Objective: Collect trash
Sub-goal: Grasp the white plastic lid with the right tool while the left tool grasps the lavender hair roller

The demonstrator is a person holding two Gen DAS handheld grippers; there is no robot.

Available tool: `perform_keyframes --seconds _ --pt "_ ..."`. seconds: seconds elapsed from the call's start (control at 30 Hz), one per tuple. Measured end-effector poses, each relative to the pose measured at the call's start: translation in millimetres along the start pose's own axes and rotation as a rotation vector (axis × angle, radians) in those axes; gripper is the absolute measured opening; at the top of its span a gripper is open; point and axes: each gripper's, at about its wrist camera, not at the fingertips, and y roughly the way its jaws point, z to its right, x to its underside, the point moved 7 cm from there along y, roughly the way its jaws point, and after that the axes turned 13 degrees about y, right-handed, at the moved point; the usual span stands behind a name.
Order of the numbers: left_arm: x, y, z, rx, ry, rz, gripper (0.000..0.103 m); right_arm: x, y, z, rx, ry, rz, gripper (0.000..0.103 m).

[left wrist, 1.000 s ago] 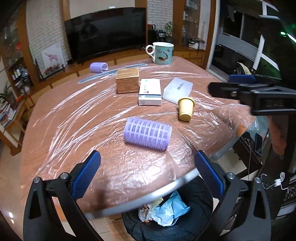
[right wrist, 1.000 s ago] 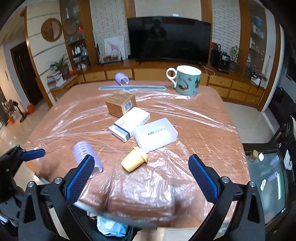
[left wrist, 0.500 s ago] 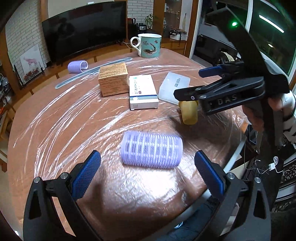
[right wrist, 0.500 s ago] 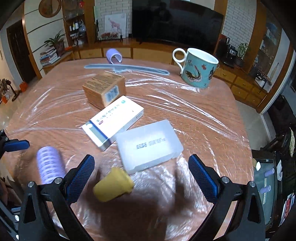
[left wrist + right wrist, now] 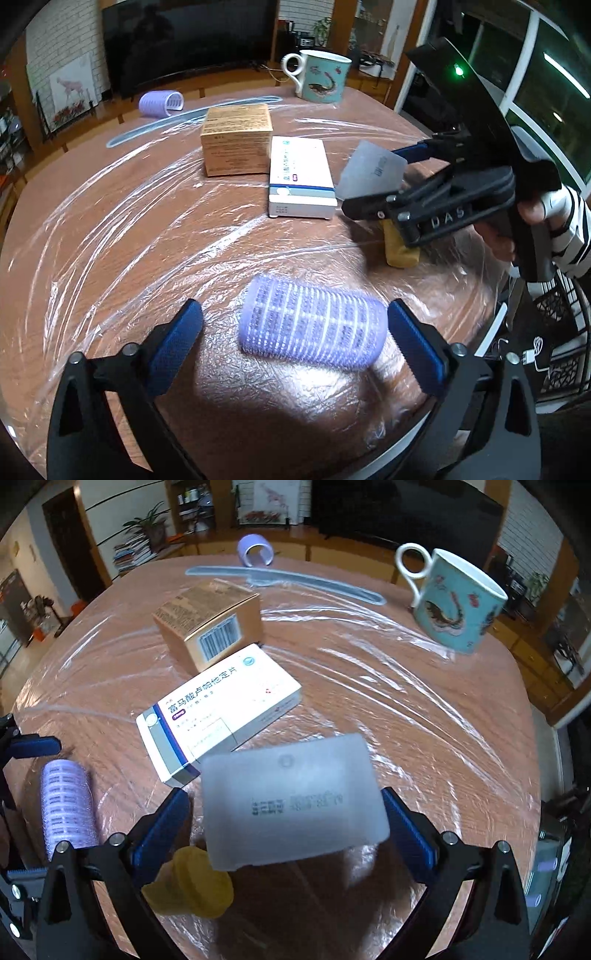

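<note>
Partly, the yellow cup [image 5: 192, 884] lay hidden under the right gripper [image 5: 284, 834] near the table's [image 5: 92, 229] front edge. The frosted plastic case [image 5: 295, 805] sat between that gripper's closing, still-spread jaws, its printed text too blurred to read; contact with the pads could not be confirmed. The lilac ribbed hair roller [image 5: 312, 328] lay between the left gripper's [image 5: 291, 347] closing jaws, motion-blurred, pads apart from it. The right gripper body read "DAS". The white medicine box [image 5: 221, 709] carried Chinese lettering.
</note>
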Motion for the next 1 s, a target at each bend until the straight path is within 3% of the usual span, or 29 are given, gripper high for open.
perform_keyframes --seconds 0.07,0.1,0.13,0.5,0.7,1.0 --pt "0.5 3.4 -0.6 0.003 -0.007 -0.012 0.085 -0.8 -0.7 -1.3 -0.002 -0.014 0.006 0.087" --pt "0.7 4.5 -0.4 0.002 -0.008 -0.018 0.074 -1.3 -2.3 -1.7 -0.009 -0.016 0.01 0.083" --pt "1.5 6.4 -0.3 -0.004 -0.007 -0.026 0.072 -2.1 -2.7 -1.5 -0.014 -0.017 0.011 0.083" --pt "-1.7 -2.0 -6.8 -0.048 -0.029 -0.004 0.072 -14.9 -21.4 12.6 -0.042 0.074 0.076 0.083" --pt "0.7 -8.7 -14.6 -0.063 -0.065 0.009 0.072 -15.2 -38.7 20.5 -0.168 0.235 0.088 0.083" --pt "11.6 -22.3 -24.1 -0.065 -0.11 0.021 0.072 4.5 -69.1 -11.1 -0.234 0.263 0.103 0.083"
